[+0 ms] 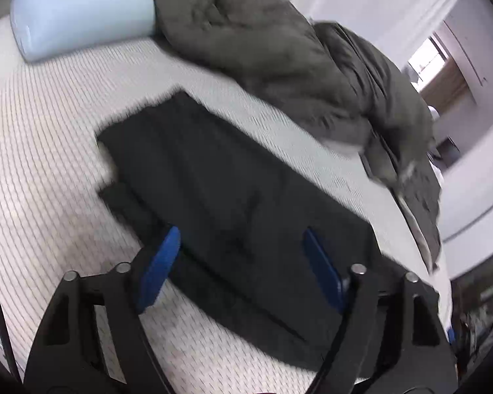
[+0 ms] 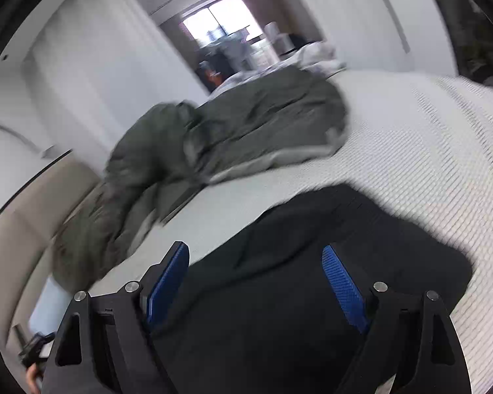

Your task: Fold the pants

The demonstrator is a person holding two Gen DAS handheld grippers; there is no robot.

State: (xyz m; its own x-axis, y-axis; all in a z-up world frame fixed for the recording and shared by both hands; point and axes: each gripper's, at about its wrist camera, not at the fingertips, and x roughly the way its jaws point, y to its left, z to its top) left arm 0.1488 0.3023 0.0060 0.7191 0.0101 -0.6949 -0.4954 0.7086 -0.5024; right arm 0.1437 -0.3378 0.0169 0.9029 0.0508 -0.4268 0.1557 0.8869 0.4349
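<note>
In the left wrist view, the left gripper [image 1: 241,256] stands wide open above the bed, and nothing is held between its blue pads [image 1: 161,266]. Below and ahead of it lie the black pants [image 1: 220,190], folded into a long flat strip on the white ribbed mattress cover [image 1: 49,138]. The strip runs from the far left to the near right of the picture, and at its far end a lower layer sticks out a little beside the top layer. The pads do not touch the cloth; they stand apart on either side of it. Behind the pants a crumpled dark green blanket [image 1: 279,59] lies along the far edge of the bed, and a light blue pillow [image 1: 79,23] rests at the far left, touching the blanket. The picture is a bit blurred.

In the right wrist view, the right gripper [image 2: 259,282] is also wide open and holds nothing. The pants [image 2: 312,279] lie directly under and between its two blue pads [image 2: 167,282], as a dark rounded mass on the mattress cover [image 2: 427,151]. I cannot tell if the pads touch the cloth here. The green blanket [image 2: 240,124] is piled farther back and hangs over the left edge of the bed. Beyond it a bright window [image 2: 213,19] is visible between white walls
</note>
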